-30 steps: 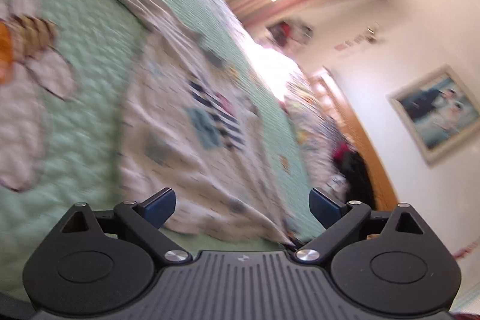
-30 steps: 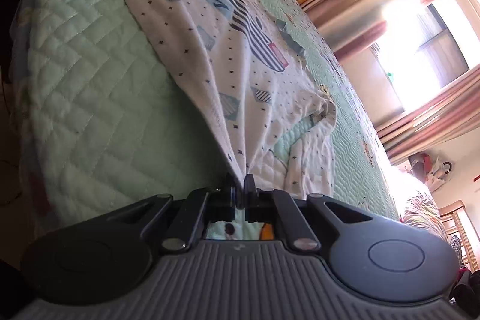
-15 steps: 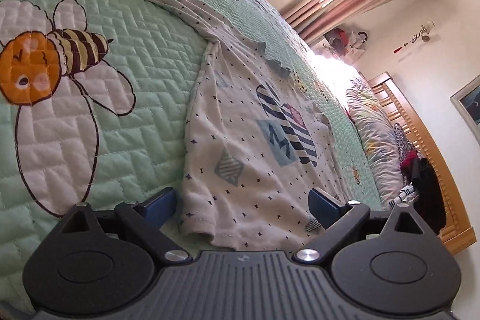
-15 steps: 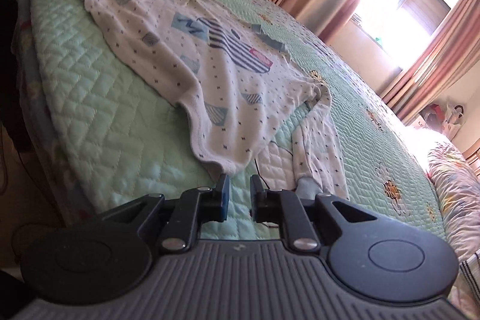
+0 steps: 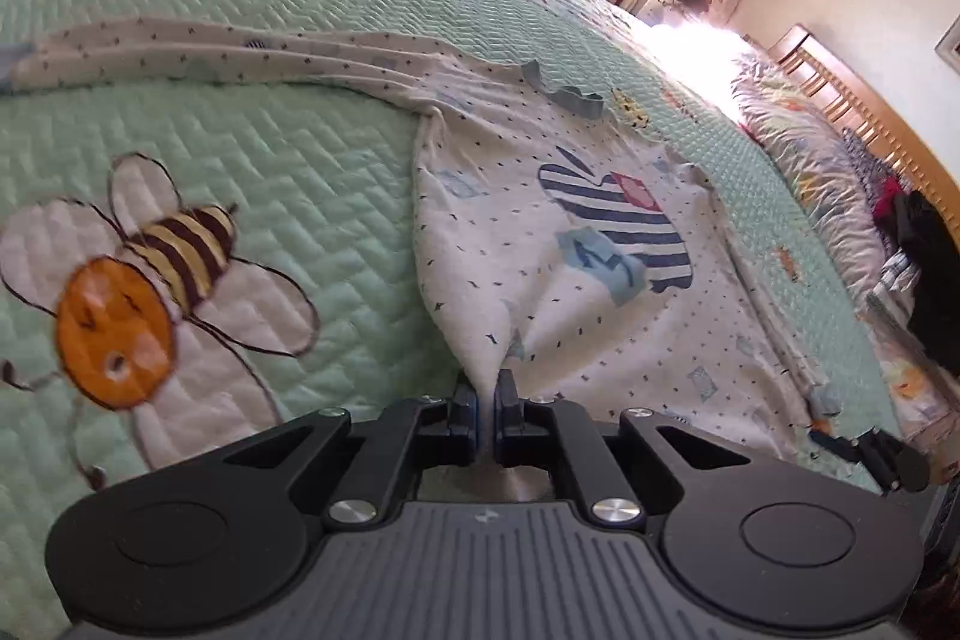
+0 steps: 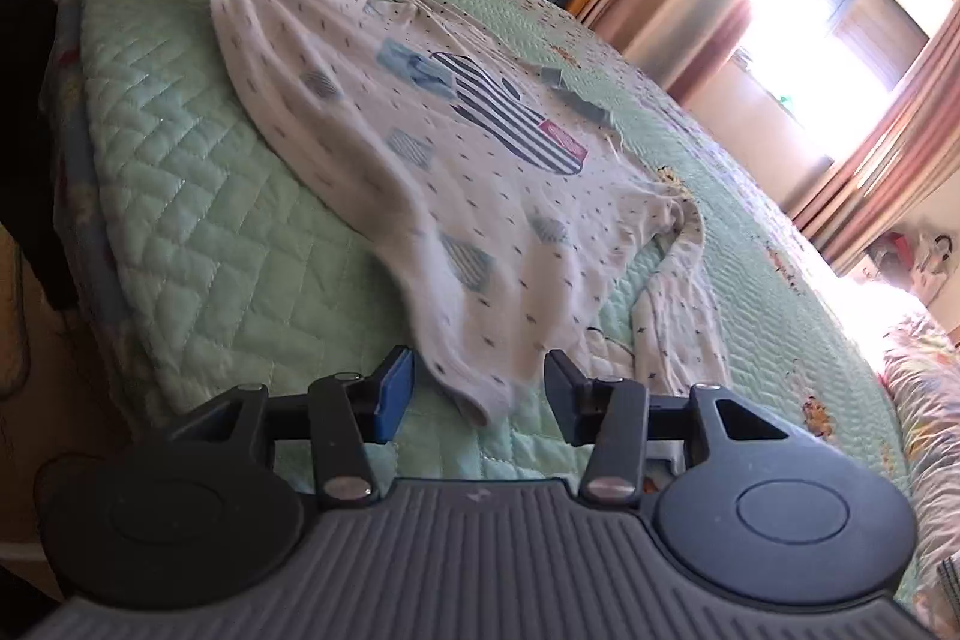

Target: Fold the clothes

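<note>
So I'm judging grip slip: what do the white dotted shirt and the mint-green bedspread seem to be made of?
White dotted shirt: apparently thin, matte cotton knit; it puckers softly where pinched. Mint-green bedspread: padded quilted fabric, slight sheen, with stitched zigzag ridges.

Black hand-held gripper [image 6: 477, 388] — blue pads, silver screws, ribbed grey housing

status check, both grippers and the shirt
Left hand-held gripper just closed, pinching shirt hem. Right hand-held gripper just opened, hem corner loose between. Nothing in the way.
</note>
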